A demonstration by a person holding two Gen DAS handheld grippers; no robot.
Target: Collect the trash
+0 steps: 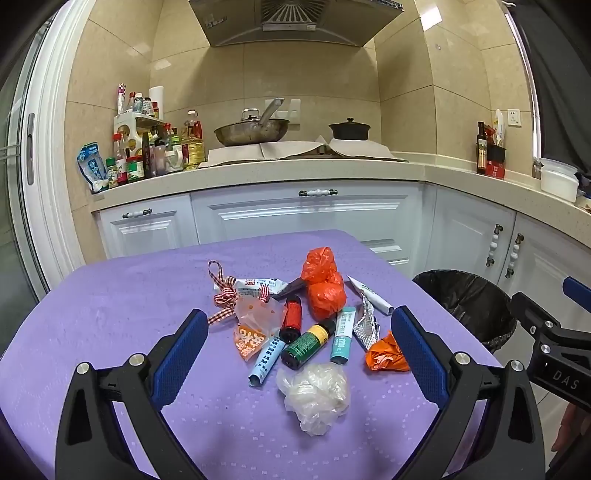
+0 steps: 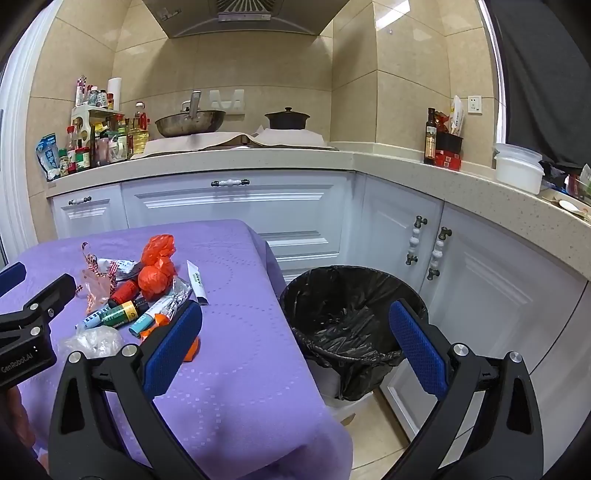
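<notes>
Both views are bright and evenly lit from overhead, with white glare patches on the glossy wall tiles (image 1: 430, 16) near the top. The purple surface (image 1: 110, 314) shows only soft, faint shadows under the litter. Focus is sharp through the middle; fisheye bending curves the cabinets (image 2: 229, 206) and counter, and the corners fall into black vignette
</notes>
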